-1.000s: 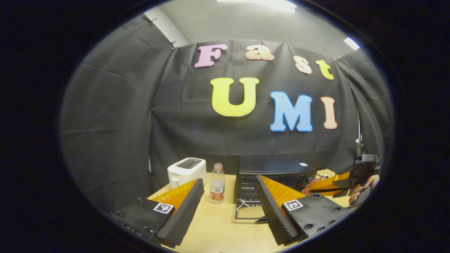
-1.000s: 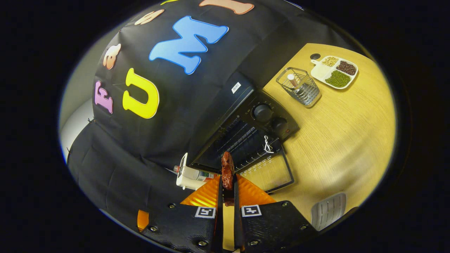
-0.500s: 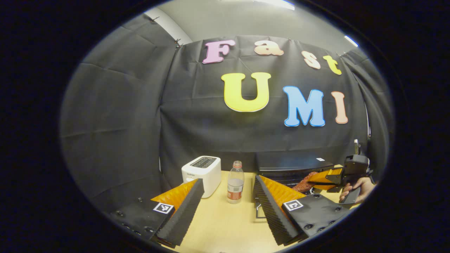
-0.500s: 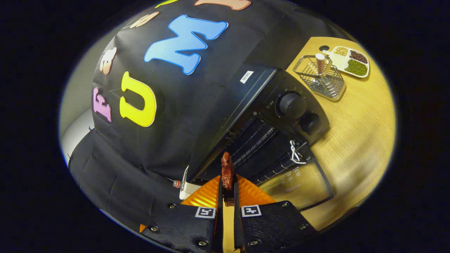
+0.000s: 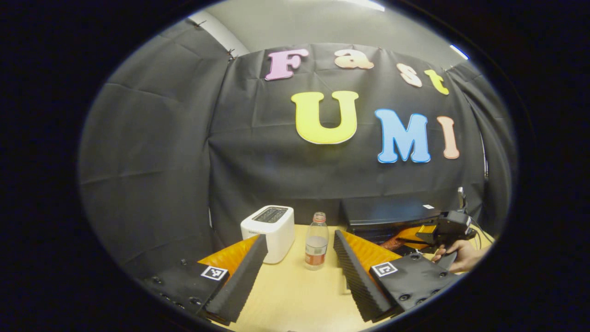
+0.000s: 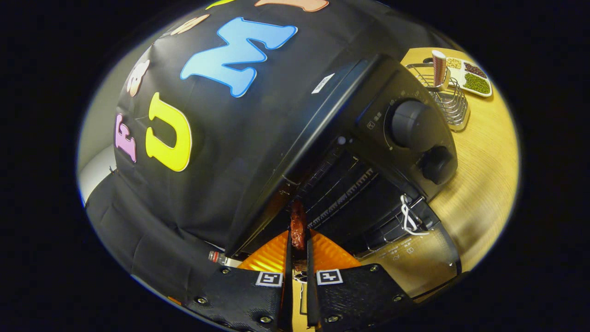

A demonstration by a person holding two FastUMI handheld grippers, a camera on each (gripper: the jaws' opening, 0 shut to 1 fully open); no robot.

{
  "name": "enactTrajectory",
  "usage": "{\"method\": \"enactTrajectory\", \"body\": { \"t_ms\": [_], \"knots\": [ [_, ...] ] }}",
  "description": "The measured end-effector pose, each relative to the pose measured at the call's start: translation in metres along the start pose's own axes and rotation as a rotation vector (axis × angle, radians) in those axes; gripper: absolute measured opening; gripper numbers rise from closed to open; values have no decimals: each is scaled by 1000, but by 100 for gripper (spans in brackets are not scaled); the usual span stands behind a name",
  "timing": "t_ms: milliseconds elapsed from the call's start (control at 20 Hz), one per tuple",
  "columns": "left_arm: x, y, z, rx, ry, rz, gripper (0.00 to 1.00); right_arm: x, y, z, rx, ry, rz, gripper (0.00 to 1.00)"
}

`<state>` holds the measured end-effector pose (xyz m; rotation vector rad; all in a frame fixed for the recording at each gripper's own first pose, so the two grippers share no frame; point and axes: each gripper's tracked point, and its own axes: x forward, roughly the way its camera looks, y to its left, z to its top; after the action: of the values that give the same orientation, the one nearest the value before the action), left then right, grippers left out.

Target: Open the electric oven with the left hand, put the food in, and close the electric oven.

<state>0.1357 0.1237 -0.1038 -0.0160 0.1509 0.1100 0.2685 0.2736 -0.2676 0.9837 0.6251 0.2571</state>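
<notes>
1. Your right gripper [image 6: 298,251] is pinching the food [image 6: 297,228], a dark reddish strip that stands up between the two fingers and sticks out past their tips.
2. In the right gripper view, the tip of the food sits right at the mouth of the electric oven [image 6: 368,152], in front of the wire rack [image 6: 343,193] inside the cavity; whether it touches the rack cannot be told.
3. The oven door [image 6: 415,253] is open, folded down flat toward you, with its glass panel lying to the right of your right gripper's fingers.
4. The oven's two round knobs [image 6: 412,124] sit on the panel to the right of the opening.
5. Your left gripper [image 5: 299,263] is spread wide and holds nothing; it hangs above the wooden table [image 5: 295,295], well apart from the oven.
6. In the left gripper view, a plastic bottle [image 5: 316,240] stands between the fingers farther off, with a white toaster [image 5: 269,226] just beside it on the left.
7. In that same view your right hand [image 5: 458,258] holds the other gripper at the oven front, far right.
8. A wire basket [image 6: 449,99] and a divided tray of beans [image 6: 474,80] stand on the table beyond the oven.
</notes>
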Motion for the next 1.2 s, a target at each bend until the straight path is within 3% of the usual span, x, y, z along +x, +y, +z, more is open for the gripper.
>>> {"method": "enactTrajectory", "body": {
  "t_ms": [200, 400, 500, 600, 650, 750, 800, 850, 950, 1000, 1050, 1200],
  "knots": [
    [2, -1, -1, 2, 5, -4, 100, 9, -6, 0, -80, -28, -15, 12],
    [4, -2, -3, -13, 9, 1, 98, 13, -33, 10, -136, -21, -102, 17],
    [4, -4, -5, -14, 14, -2, 100, 12, -47, 11, -157, -4, -158, 30],
    [6, -5, -6, -14, 10, -10, 98, 4, -44, 11, -181, -4, -145, 38],
    [6, -7, -5, -12, 6, -15, 98, -3, -45, 20, -217, -24, -169, 59],
    [6, -11, -7, -5, 6, -27, 100, -13, -42, 25, -270, -39, -158, 78],
    [6, -15, -8, -4, 7, -33, 100, -21, -42, 25, -292, -34, -157, 76],
    [6, -20, -7, -5, 6, -41, 100, -30, -39, 29, -319, -29, -160, 97],
    [6, -35, -10, -9, 11, -60, 96, -51, -36, 30, -381, -19, -156, 97],
    [5, -43, -11, -12, 13, -71, 92, -62, -34, 31, -413, -15, -152, 88],
    [4, -52, -12, -15, 16, -86, 98, -74, -30, 32, -448, -16, -145, 97],
    [4, -82, -23, -11, 30, -131, 98, -111, -14, 38, -542, -33, -112, 97]
  ]
}}
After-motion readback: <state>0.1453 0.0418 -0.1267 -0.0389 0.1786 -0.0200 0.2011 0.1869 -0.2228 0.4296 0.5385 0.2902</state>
